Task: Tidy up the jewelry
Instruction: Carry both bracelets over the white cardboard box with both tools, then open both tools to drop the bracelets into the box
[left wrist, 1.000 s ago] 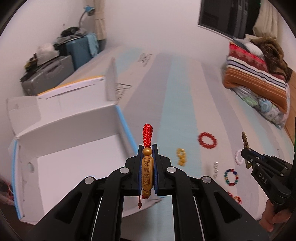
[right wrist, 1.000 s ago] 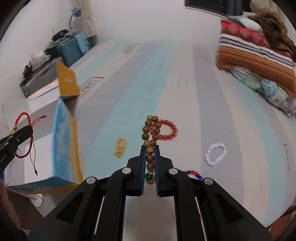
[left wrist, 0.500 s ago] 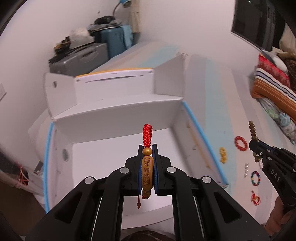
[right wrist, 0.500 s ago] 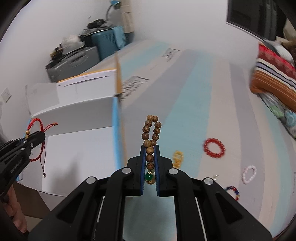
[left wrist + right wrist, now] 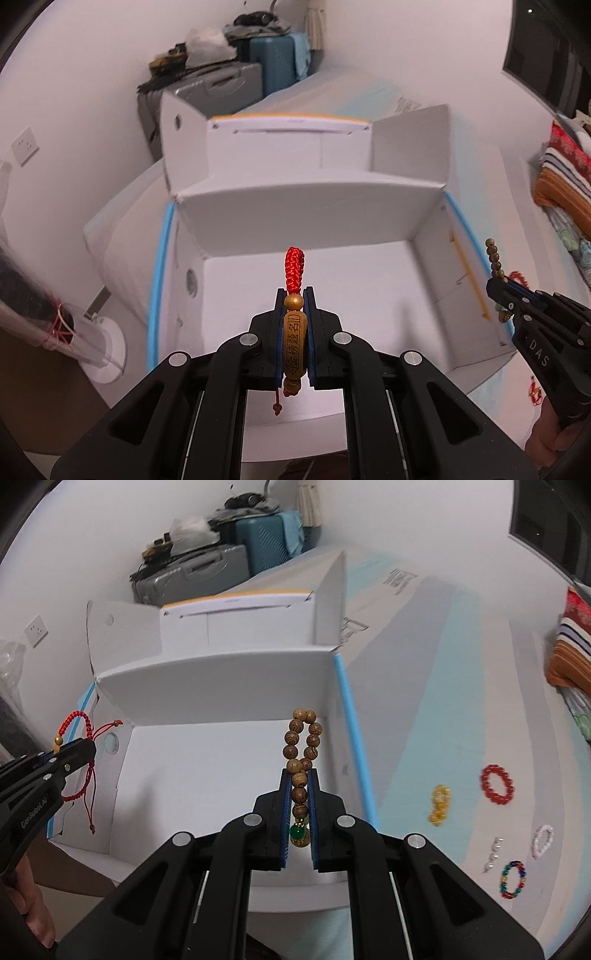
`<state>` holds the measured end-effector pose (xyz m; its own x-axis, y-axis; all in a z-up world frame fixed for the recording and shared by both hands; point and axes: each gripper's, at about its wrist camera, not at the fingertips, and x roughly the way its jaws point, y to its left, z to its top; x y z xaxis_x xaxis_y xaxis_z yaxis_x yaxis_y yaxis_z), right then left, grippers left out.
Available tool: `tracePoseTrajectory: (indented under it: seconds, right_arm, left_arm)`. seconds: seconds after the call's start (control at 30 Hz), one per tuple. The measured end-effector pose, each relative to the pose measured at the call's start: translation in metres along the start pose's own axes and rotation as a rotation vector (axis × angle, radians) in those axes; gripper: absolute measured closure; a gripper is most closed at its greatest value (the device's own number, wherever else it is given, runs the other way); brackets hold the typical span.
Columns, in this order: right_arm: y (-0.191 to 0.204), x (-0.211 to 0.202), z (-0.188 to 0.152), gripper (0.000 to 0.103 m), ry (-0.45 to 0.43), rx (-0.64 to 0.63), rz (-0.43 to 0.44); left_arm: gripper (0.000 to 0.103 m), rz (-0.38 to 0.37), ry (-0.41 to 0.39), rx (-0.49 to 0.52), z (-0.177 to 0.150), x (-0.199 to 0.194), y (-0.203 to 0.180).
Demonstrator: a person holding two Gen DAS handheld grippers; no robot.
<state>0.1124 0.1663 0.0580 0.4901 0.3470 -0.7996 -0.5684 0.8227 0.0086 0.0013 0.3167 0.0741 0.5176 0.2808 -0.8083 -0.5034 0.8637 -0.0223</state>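
Over the open white box [image 5: 332, 295] at the bed's near left corner, I hold both tools level, fingers pointing forward. My left tool [image 5: 294, 343] pinches the red cord bracelet [image 5: 294, 271] by its gold charm; my right tool [image 5: 300, 812] clamps the wooden bead bracelet [image 5: 301, 746]. I judge both pieces are poised to drop in, while other bracelets [image 5: 496, 784] lie on the bed [image 5: 424, 701].
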Motion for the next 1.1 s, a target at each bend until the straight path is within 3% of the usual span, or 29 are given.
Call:
tracePoseTrajectory:
  seconds: [0.4,0.93,1.0,1.07,1.1]
  right_arm:
    - [0.026,0.069,-0.005,0.096,0.210,-0.015,0.028]
    - [0.041,0.085,-0.014,0.093,0.251,-0.039,0.033]
    - [0.042,0.085,-0.013,0.092,0.250,-0.048,0.029]
    - [0.045,0.082,-0.014,0.079,0.243,-0.052,0.038]
    - [0.046,0.080,-0.014,0.068,0.236,-0.051,0.042]
  left_arm:
    - [0.095,0.020,0.176,-0.016,-0.016,0.060,0.017]
    - [0.092,0.056,0.218,-0.032,-0.024,0.078,0.026]
    - [0.080,0.060,0.219,-0.030,-0.024,0.077,0.026]
    - [0.060,0.064,0.204,-0.038,-0.023,0.073,0.027]
    - [0.059,0.061,0.193,-0.037,-0.022,0.070,0.027]
